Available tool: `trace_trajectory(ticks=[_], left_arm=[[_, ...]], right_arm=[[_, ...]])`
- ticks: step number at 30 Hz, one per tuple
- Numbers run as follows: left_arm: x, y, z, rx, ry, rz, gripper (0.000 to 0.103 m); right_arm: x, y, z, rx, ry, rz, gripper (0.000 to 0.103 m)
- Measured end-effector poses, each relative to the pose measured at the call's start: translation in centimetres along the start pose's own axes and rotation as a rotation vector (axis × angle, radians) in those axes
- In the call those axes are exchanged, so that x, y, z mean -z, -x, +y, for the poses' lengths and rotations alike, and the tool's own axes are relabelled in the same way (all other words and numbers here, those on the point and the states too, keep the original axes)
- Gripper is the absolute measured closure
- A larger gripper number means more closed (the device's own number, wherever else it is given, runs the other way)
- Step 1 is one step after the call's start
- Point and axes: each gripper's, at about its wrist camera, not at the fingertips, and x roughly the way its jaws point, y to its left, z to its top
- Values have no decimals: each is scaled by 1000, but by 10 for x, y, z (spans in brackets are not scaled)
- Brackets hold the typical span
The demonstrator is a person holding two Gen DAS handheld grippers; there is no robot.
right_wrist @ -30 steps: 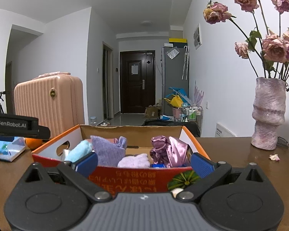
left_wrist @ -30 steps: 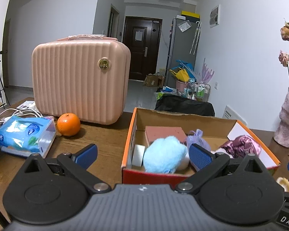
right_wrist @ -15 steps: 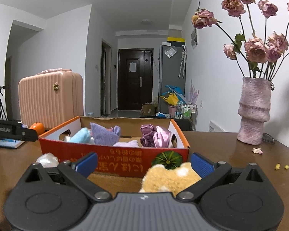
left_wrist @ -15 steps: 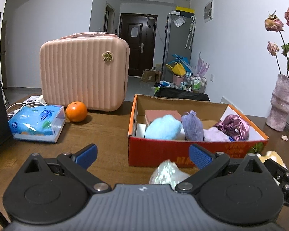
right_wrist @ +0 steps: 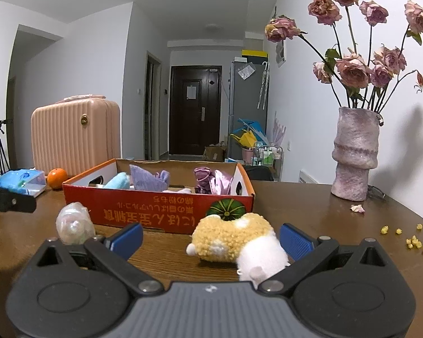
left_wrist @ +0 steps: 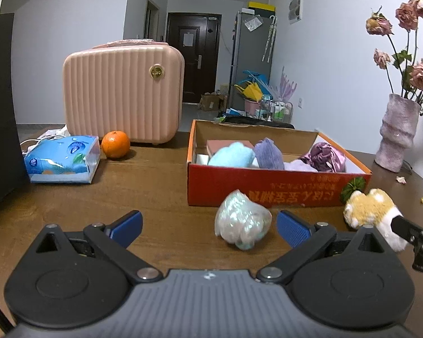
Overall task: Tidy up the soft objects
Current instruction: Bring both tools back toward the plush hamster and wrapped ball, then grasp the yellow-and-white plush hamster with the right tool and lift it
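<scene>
An orange cardboard box (left_wrist: 268, 188) (right_wrist: 160, 205) on the wooden table holds soft items: a light blue plush (left_wrist: 231, 155), a purple cloth (left_wrist: 268, 155) and a shiny mauve fabric (left_wrist: 327, 157). In front of the box lies an iridescent pearly soft lump (left_wrist: 242, 222) (right_wrist: 74, 222). My left gripper (left_wrist: 208, 225) stands open just short of it. A tan-and-white plush toy (right_wrist: 234, 242) (left_wrist: 372, 208) lies between the spread fingers of my open right gripper (right_wrist: 210, 238), near the right pad.
A pink ribbed case (left_wrist: 124, 95), an orange (left_wrist: 115, 144) and a blue tissue pack (left_wrist: 62, 159) sit at the left. A mauve vase of dried roses (right_wrist: 355, 152) stands at the right, with petals and yellow crumbs (right_wrist: 409, 236) on the table. A dark panel (left_wrist: 0, 112) borders the far left.
Both grippers have pulled back from the box toward the table's near edge. The pearly lump and the plush toy, out of sight a second ago, now lie in front of them.
</scene>
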Motion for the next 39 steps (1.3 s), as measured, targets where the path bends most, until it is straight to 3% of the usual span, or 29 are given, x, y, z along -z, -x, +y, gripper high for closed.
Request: trace_trajectory(ticks=[15,25,39], left_arm=[[8,6,-1,17,-2,26,0],[10,3,-4,22,-9,44,0],[14,-3,-7,9,-20,61,0]], right_arm=[[1,-5,0,25,9,32,0],[1,-37,-18,95,20,149,0],[5,-98,-37,43,31,271,8]])
